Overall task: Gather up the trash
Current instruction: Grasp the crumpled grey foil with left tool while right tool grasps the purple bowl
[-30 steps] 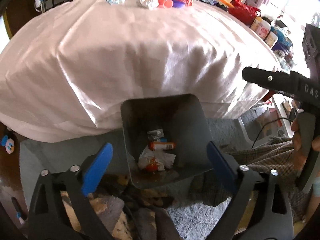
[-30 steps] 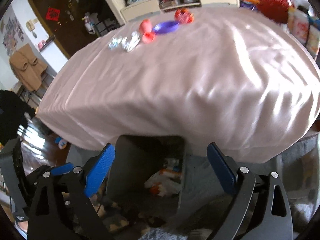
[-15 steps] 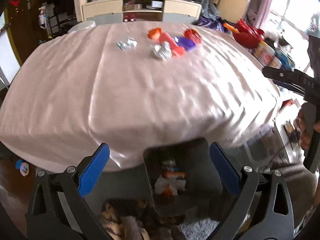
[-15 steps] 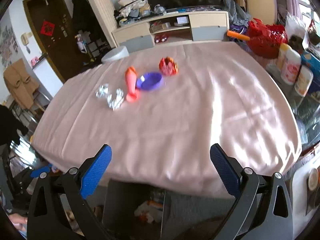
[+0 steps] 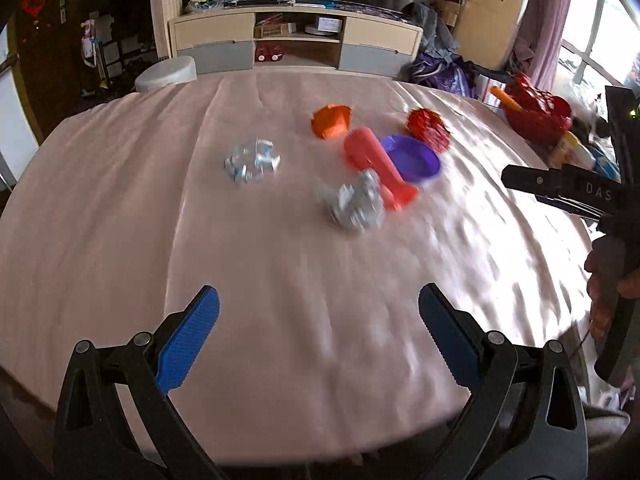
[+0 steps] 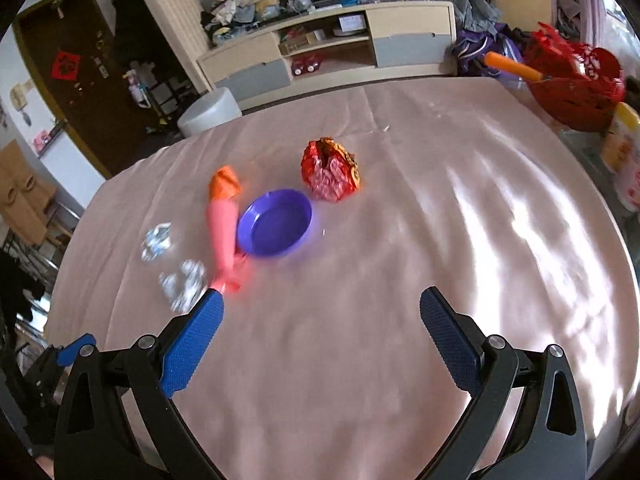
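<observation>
Hovering over the near edge of the pink-clothed table (image 5: 120, 208), the left hand-held gripper (image 5: 319, 336) stands wide and empty, and the right hand-held gripper (image 6: 320, 334) is wide and empty too. Trash lies mid-table: a foil ball (image 5: 354, 204) touching a pink cone-shaped toy (image 5: 378, 168), a clear crumpled wrapper (image 5: 252, 160) well to its left, and a red wrapper (image 6: 330, 170) just beyond the purple bowl (image 6: 276, 222). An orange piece (image 5: 332, 120), possibly another wrapper, lies blurred behind.
</observation>
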A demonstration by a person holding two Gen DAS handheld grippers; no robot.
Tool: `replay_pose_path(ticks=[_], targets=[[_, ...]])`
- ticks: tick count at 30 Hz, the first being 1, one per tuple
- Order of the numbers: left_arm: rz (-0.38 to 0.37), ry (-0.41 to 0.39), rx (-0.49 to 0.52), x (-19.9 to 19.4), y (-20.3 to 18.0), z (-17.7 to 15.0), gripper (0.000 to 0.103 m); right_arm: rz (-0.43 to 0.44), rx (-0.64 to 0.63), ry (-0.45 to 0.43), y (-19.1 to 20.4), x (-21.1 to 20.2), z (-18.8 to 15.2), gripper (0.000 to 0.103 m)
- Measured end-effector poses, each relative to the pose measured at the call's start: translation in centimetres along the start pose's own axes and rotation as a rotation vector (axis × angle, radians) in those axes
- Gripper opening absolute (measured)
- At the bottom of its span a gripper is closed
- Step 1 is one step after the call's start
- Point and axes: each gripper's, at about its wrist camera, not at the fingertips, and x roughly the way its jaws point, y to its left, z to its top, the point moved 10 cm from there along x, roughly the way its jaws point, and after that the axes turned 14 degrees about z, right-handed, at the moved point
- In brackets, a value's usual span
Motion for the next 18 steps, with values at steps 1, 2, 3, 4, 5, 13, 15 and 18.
replay_pose_path(ticks=[1, 2, 3, 4, 5, 13, 15, 18], targets=[[0.008, -0.001, -0.001, 1.0, -0.1, 0.6, 0.095, -0.001, 0.007, 0.004, -0.3, 0.9, 0.6, 0.098], [0.008, 0.0, 0.001, 1.6, -0.3, 1.0, 0.095, -0.001, 0.015, 0.009, -0.6, 1.7, 1.0, 0.096], [0.008, 0.003, 0.006, 2.4, -0.6, 1.5, 0.095, 0.0, 0.022, 0.012, -0.7, 2.4, 1.3, 0.091], [0.01, 0.004, 0.009, 2.8, -0.8, 1.7, 0.095, 0.006, 0.03, 0.016, -0.8, 2.9, 1.6, 0.088], [0.01, 0.005, 0.016, 3.5, -1.1, 2.1, 0.095, 0.016, 0.038, 0.018, -0.8, 3.5, 1.7, 0.084], [-0.016, -0.003, 0.064, 6.7, -3.7, 4.0, 0.084, 0.054, 0.027, 0.038, -0.1, 7.0, 2.9, 0.05], [-0.027, 0.004, 0.077, 7.2, -4.2, 4.2, 0.075, 0.056, 0.021, 0.051, 0.1, 7.7, 2.9, 0.044], [-0.036, 0.01, 0.099, 7.8, -5.0, 4.2, 0.065, 0.063, 0.026, 0.07, 0.3, 8.4, 2.6, 0.034]])
